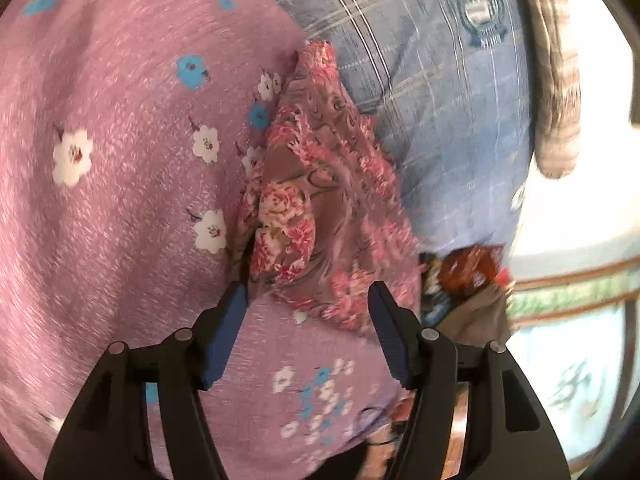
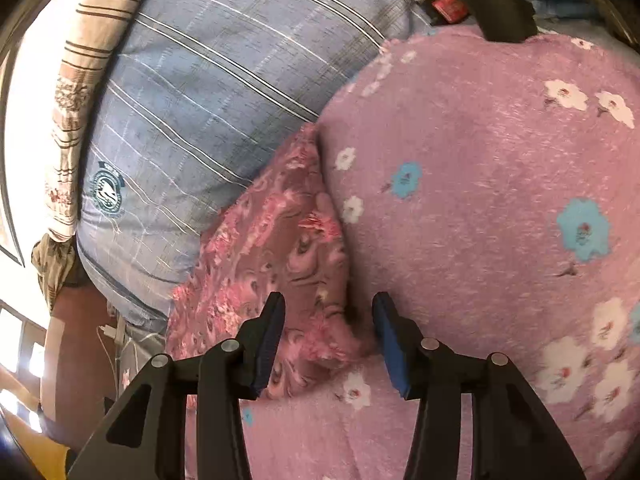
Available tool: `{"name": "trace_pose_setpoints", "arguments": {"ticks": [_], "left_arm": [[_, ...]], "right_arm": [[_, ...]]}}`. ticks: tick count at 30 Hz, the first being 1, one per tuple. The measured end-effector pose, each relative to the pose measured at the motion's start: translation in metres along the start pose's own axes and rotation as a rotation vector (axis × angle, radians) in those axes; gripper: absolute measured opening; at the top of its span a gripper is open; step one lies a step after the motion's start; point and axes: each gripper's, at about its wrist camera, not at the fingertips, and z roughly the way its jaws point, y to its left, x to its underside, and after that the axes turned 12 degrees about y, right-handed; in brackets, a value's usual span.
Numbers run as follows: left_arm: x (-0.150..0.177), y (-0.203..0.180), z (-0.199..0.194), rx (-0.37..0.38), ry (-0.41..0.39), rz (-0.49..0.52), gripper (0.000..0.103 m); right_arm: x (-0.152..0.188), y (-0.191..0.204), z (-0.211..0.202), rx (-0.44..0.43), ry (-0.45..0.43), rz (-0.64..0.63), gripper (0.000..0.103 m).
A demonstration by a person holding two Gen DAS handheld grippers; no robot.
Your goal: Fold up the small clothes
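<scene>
My left tongs (image 1: pixel 306 312) and right tongs (image 2: pixel 328 324) both stand apart, gripping nothing. The floral garment (image 1: pixel 316 208) lies bunched on the pink blanket (image 1: pixel 120 200), beside the blue checked pillow (image 1: pixel 440 100); I judge folding barely begun. Blanket beyond offers open room; the pillow crowds one edge.

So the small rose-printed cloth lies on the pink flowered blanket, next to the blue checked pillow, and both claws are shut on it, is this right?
Not quite: both claws are open, not shut. In the left wrist view the left claw stands open before the rose-printed cloth, and in the right wrist view the right claw is also open. The cloth does lie on the pink flowered blanket next to the blue checked pillow.
</scene>
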Motion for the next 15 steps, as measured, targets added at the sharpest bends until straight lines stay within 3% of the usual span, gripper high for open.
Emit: {"name": "trace_pose_setpoints", "arguments": {"ticks": [6, 9, 12, 14, 15], "left_arm": [[0.02, -0.003, 0.001, 0.123, -0.045, -0.083, 0.07], [0.027, -0.01, 0.015, 0.04, -0.034, -0.065, 0.07], [0.008, -0.005, 0.019, -0.022, -0.065, -0.101, 0.07], [-0.006, 0.001, 0.016, -0.01, -0.101, -0.143, 0.064], [-0.016, 0.002, 0.016, -0.004, -0.11, -0.155, 0.037]], "right_arm": [[0.004, 0.007, 0.005, -0.039, -0.01, 0.027, 0.048], [0.008, 0.001, 0.005, -0.058, 0.003, 0.052, 0.048], [0.008, -0.003, 0.006, -0.078, -0.003, 0.069, 0.048], [0.005, -0.003, 0.008, -0.087, -0.013, 0.076, 0.047], [0.003, -0.003, 0.009, -0.09, -0.019, 0.081, 0.04]]}}
